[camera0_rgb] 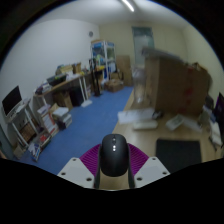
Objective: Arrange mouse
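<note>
1. Gripper view: the mouse sits between your two fingers, nose pointing forward, tail end low toward the camera.
2. Your gripper looks clamped on the mouse. Both purple pads hug its flanks with no gap showing either side.
3. The mouse seems to be lifted: only far-off floor and room show past it, nothing right under it. Can't confirm that from this one view.
4. Beyond the fingers: a blue floor, shelves with clutter to one side, stacked boxes on the other, and a dark mat near the right finger. The mat is my guess for the drop spot.
5. Handling, as judgement: the mouse is light, rigid plastic, with a smooth rounded shell. It's slippery under a pinch, and the curved sides can squirt forward or back if you squeeze hard.
6. Best hold is across the waist, the narrowest part mid-body, where the sides are flattest. That's about where you have it now.
7. Keep pressure moderate; side buttons and the wheel can take a click but not a crush.
8. No cable visible, so probably wireless and nothing to drag. Can't be sure, since the rear is hidden.
9. Next, likely: carry it level to the mat and set it down flat before you let go.
</note>
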`<state>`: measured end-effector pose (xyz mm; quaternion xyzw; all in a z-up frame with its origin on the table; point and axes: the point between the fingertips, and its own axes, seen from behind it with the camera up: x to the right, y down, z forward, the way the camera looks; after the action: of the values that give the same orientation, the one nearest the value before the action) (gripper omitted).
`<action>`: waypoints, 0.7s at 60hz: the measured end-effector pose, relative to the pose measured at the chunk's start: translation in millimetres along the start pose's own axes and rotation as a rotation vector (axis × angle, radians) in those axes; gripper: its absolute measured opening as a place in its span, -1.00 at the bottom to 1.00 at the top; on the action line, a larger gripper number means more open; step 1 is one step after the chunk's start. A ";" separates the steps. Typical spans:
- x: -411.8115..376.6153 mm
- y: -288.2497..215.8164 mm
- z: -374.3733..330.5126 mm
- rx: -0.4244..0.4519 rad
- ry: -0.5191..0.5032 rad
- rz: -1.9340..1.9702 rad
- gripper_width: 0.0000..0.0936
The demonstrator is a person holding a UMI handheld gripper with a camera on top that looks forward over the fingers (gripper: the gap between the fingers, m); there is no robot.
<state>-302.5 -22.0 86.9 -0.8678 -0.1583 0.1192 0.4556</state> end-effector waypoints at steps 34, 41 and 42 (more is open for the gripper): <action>277.6 56.1 3.1 -0.036 0.267 0.098 -0.17; 272.9 88.0 13.1 -0.102 0.248 0.101 -0.04; 273.3 83.4 13.8 -0.075 0.251 0.099 -0.15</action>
<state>-41.6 48.5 -7.0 -0.8991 -0.0613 0.0258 0.4326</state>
